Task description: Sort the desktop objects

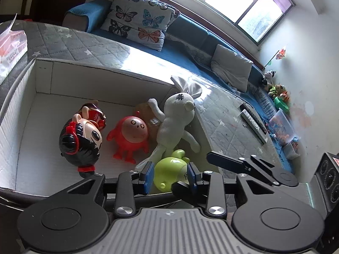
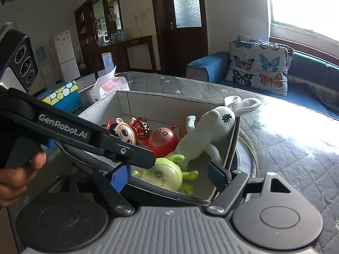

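Risks hauling the green toy (image 1: pixel 167 167) back up out of the white box (image 1: pixel 84 72) on pulling the left gripper (image 1: pixel 170 175) away with blue pads (image 1: pixel 148 175) not fully clear of its rounded sides. Risks also snagging the knitted rabbit (image 1: pixel 175 114), draped over the box's right wall with one leg lying against the green toy, and tugging it off the rim onto the quilt (image 1: pixel 222 131) outside. Could knock the box's near wall with either gripper, both crowded at the near right corner, or clash the two tools together there. Less danger to the red toy (image 1: pixel 131 133) and the big-headed doll (image 1: pixel 82 137), further in toward the box's middle and left. Left fingers: set partly apart, flanking the green toy on both sides, low inside the near right corner of the box; cannot tell from either view whether pressing on it or just clear. Right gripper (image 2: pixel 168 176): fingers spread wide, grasping nothing, poised just outside the box's near wall, with the green toy seen beyond the gap and touched by neither pad.
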The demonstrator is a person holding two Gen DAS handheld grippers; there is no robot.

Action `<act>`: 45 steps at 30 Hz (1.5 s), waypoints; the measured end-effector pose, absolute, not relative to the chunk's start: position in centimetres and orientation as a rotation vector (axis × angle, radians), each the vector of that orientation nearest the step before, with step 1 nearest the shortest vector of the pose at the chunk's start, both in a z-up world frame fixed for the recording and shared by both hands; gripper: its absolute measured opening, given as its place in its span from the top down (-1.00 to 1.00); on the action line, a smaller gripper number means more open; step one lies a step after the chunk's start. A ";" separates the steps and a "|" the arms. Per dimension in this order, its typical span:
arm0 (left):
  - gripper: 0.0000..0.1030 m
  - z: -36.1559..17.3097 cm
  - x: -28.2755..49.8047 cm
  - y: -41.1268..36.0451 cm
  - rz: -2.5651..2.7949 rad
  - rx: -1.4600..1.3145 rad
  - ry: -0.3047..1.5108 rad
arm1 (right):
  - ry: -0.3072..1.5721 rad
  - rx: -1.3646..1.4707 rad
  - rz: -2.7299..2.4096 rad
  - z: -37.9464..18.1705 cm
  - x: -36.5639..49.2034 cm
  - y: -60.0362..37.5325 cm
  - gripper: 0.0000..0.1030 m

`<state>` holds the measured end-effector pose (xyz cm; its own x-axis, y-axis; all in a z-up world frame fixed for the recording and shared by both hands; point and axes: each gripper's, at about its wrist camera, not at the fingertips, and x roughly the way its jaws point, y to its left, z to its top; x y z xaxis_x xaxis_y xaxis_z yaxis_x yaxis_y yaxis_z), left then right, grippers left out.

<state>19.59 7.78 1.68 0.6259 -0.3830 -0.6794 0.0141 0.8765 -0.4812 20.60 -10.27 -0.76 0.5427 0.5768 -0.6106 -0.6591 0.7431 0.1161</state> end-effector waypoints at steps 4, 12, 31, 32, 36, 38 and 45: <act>0.29 1.6 19.4 7.6 -0.232 -0.466 0.874 | 0.669 -0.128 0.737 -0.6 20.2 -10.6 -0.57; 0.30 2.7 18.1 7.0 -0.200 -0.416 0.843 | 0.654 -0.105 0.728 -0.3 19.3 -11.5 -0.61; 0.30 4.1 11.5 4.5 -0.098 -0.256 0.730 | 0.659 -0.060 0.690 -0.9 15.5 -13.0 -0.89; 0.30 4.1 11.2 4.4 -0.094 -0.250 0.726 | 0.662 -0.060 0.688 -1.0 15.3 -13.0 -0.90; 0.29 4.1 10.2 4.3 -0.068 -0.234 0.715 | 0.682 -0.061 0.689 -1.5 14.4 -12.9 -0.92; 0.29 4.0 9.7 4.2 -0.057 -0.226 0.717 | 0.688 -0.067 0.687 -1.8 13.9 -12.8 -0.98; 0.29 3.7 8.5 3.8 -0.014 -0.188 0.713 | 0.692 -0.066 0.683 -2.2 12.7 -12.7 -1.00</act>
